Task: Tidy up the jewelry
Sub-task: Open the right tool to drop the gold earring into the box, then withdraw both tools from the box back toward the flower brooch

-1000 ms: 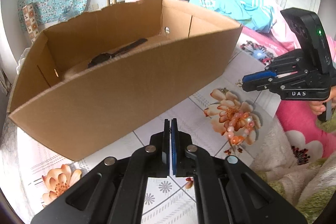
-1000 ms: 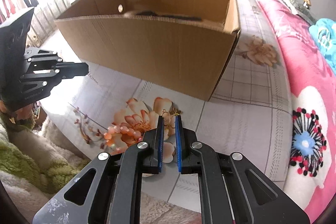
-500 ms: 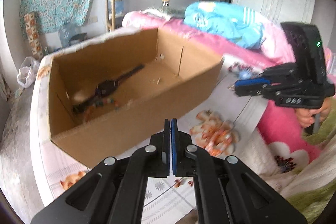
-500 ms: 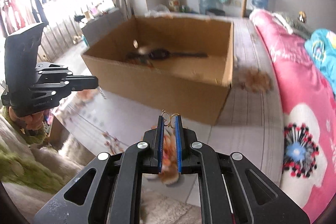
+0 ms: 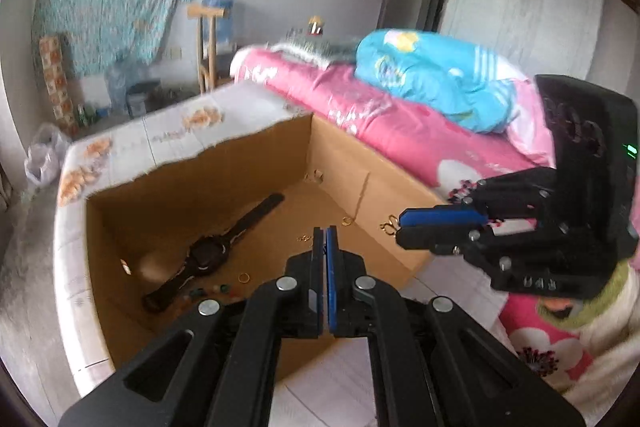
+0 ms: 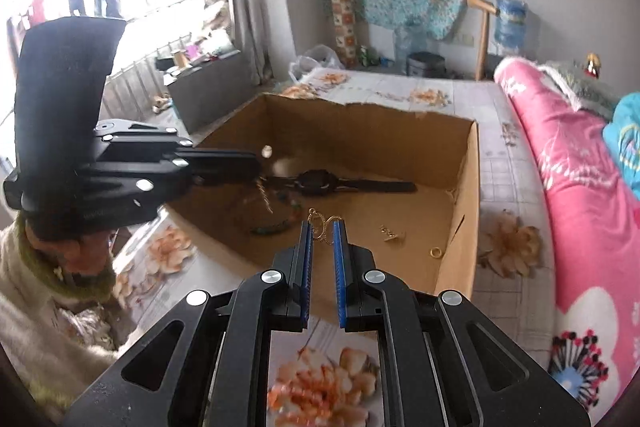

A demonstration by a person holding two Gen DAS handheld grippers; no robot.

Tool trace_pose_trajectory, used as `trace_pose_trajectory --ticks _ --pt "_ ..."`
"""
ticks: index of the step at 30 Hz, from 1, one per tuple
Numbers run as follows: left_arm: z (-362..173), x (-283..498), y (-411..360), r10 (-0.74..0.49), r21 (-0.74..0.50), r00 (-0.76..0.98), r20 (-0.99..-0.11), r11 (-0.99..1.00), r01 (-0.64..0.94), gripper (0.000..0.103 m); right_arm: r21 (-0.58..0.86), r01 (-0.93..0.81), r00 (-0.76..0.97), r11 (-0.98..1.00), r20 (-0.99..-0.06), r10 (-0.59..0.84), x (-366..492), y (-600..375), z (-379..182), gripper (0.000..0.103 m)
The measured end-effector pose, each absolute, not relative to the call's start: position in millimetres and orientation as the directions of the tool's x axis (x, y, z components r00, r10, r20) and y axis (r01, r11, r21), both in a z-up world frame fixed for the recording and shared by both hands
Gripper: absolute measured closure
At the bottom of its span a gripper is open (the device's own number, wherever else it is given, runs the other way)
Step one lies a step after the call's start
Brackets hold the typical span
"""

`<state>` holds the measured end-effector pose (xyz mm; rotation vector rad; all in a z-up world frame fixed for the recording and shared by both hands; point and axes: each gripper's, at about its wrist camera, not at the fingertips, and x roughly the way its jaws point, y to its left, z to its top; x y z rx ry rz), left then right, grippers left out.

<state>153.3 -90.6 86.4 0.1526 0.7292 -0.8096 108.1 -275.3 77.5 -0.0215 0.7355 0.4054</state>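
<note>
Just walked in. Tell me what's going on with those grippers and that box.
A person holds a gripper in each hand above an open cardboard box on a floral-covered table, sorting jewelry into it. The right gripper pinches a small gold earring at its tips, over the box. The left gripper is shut, and a thin chain dangles from its tip. Already inside the box lie a black watch, a gold ring and a few other small pieces.
</note>
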Motion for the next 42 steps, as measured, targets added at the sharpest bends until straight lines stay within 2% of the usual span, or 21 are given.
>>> trace_pose_trajectory --ticks 5,8,9,13,16,26,31,42 --pt "63.3 197.0 -110.4 -0.577 -0.201 0.404 -0.71 0.716 0.669 0.102 0.131 -0.314 0.647 0.94 -0.695 0.313 136.2 -268.8 61.5 0.095" --pt "55.9 214.6 -116.4 -0.543 -0.204 0.411 -0.732 0.75 0.629 0.102 0.09 -0.263 0.654 0.961 -0.715 0.246 145.1 -266.3 55.9 0.094" --pt "53.8 219.7 -117.7 -0.534 -0.205 0.412 -0.738 0.76 0.617 0.099 0.074 -0.248 0.66 0.966 -0.717 0.224 147.1 -265.6 55.1 0.093" --pt "50.4 227.0 -115.7 -0.523 -0.231 0.418 -0.743 0.786 0.574 0.071 0.088 -0.233 0.669 0.969 -0.708 0.225 147.5 -266.4 56.4 0.089" --pt "55.2 225.6 -112.5 -0.518 -0.218 0.451 -0.726 0.797 0.564 0.057 0.089 -0.226 0.683 0.97 -0.695 0.223 143.6 -267.3 60.1 0.086" --pt "76.2 207.3 -92.9 -0.502 -0.193 0.523 -0.689 0.822 0.535 0.032 0.128 -0.203 0.733 0.971 -0.637 0.237 121.9 -269.4 80.4 0.068" --pt "88.5 184.4 -77.2 -0.496 -0.172 0.556 -0.667 0.829 0.532 0.021 0.143 -0.196 0.748 0.97 -0.618 0.243 113.2 -267.6 88.1 0.043" --pt "95.6 128.1 -31.5 -0.476 -0.152 0.606 -0.637 0.848 0.507 0.012 0.156 -0.23 0.758 0.961 -0.59 0.278 93.7 -254.8 96.5 0.032"
